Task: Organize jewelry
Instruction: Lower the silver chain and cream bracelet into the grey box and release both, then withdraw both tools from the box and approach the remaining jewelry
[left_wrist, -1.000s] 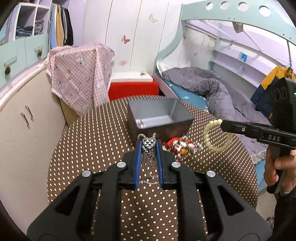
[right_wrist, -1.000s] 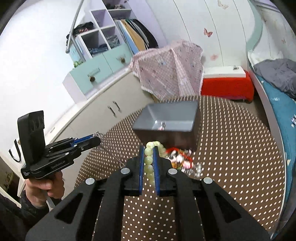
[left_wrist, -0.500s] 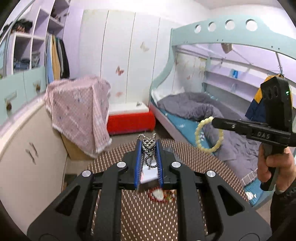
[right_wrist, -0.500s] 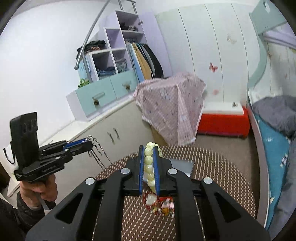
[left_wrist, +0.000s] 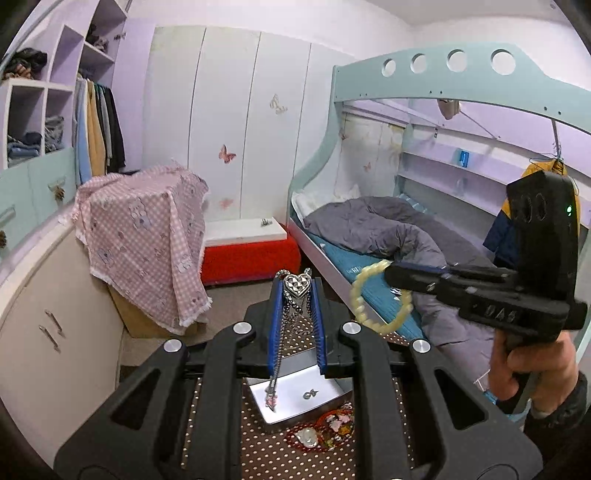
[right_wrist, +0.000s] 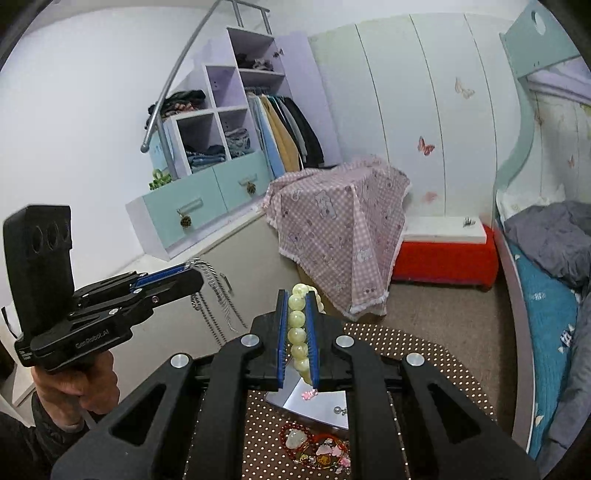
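Note:
My left gripper (left_wrist: 296, 291) is shut on a silver heart-pendant necklace (left_wrist: 296, 285); its chain hangs down over the grey box (left_wrist: 295, 397). My right gripper (right_wrist: 296, 310) is shut on a pale green bead bracelet (right_wrist: 297, 323), which also shows as a hanging ring in the left wrist view (left_wrist: 373, 295). Both grippers are held high above the dotted brown table (right_wrist: 424, 354). The left gripper (right_wrist: 184, 277) with its dangling chain (right_wrist: 216, 306) shows at the left of the right wrist view. A red bead bracelet pile (right_wrist: 317, 446) lies on the table in front of the box (right_wrist: 317, 404).
A small ring (left_wrist: 310, 394) lies inside the grey box. Behind the table stand a pink checked cloth over a box (left_wrist: 147, 236), a red bench (left_wrist: 251, 254), a cream cabinet (left_wrist: 40, 325) at left and a bunk bed (left_wrist: 388, 229) at right.
Both grippers have risen well above the table with their jewellery, so the box and table have dropped to the bottom of both views. The grips are unchanged.

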